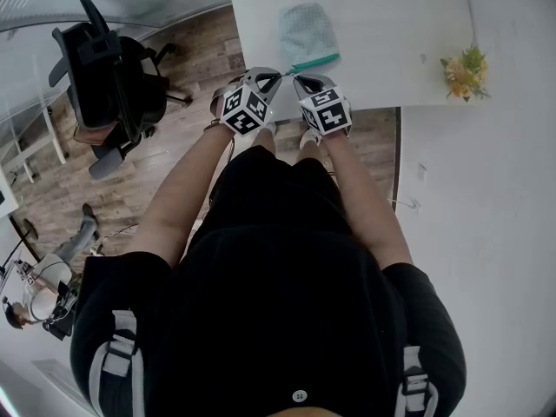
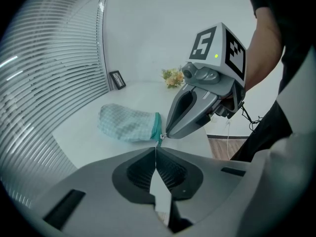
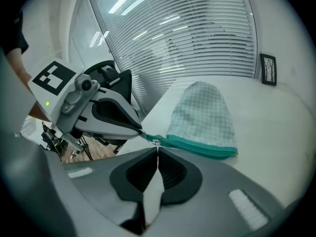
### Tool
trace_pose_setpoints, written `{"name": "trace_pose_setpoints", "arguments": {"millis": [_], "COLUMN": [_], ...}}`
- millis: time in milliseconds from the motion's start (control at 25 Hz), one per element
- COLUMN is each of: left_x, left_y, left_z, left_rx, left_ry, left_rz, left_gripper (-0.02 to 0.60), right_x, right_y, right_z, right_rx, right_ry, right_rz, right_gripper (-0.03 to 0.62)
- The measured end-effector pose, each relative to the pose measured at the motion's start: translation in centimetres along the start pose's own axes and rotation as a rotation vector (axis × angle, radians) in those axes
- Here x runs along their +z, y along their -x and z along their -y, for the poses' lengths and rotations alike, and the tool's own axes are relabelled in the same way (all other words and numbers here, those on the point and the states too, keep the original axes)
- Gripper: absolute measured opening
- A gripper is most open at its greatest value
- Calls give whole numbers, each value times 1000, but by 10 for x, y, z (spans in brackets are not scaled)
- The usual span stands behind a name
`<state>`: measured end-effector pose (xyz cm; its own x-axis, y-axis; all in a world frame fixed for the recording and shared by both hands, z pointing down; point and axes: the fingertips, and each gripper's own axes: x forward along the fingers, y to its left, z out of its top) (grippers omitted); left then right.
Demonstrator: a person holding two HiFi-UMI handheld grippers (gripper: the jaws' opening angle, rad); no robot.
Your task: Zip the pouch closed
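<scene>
The pale green checked fabric pouch (image 1: 306,31) lies flat on the white desk (image 1: 382,24), close to its near left corner. Its teal zipper (image 3: 200,146) runs along the desk's near edge. Both sets of jaws meet at the zipper end nearest that corner, right at the desk's edge.

The pouch looks soft and slack, rounded on the side away from me. The zipper lies in a straight line, with a yellowish fleck at its right end.

My left gripper (image 2: 156,149) has its jaws pressed together on the teal tail of the zipper tape (image 3: 146,135). My right gripper (image 3: 157,151) is closed just as tightly, its tips nipping the small silver zipper pull (image 3: 156,142). The pull sits at that same end of the zipper. The tips of the two grippers are just beside each other.
</scene>
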<state>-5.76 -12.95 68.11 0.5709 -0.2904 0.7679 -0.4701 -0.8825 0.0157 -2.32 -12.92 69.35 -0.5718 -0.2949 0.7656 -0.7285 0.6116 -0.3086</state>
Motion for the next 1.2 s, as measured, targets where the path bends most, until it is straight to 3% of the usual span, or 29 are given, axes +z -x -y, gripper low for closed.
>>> {"name": "trace_pose_setpoints", "arguments": {"millis": [640, 1200], "left_x": [-18, -17], "left_y": [1, 1], "left_z": [-21, -30], "left_rx": [24, 37], "left_ry": [90, 101], "left_rz": [-13, -14], "left_gripper": [11, 11], "right_x": [-1, 2], "right_y": [-1, 5], "right_z": [21, 38], "right_rx": [-25, -60], "right_ry": [-29, -50], "right_rz": [-12, -4], "right_gripper": [15, 15]}}
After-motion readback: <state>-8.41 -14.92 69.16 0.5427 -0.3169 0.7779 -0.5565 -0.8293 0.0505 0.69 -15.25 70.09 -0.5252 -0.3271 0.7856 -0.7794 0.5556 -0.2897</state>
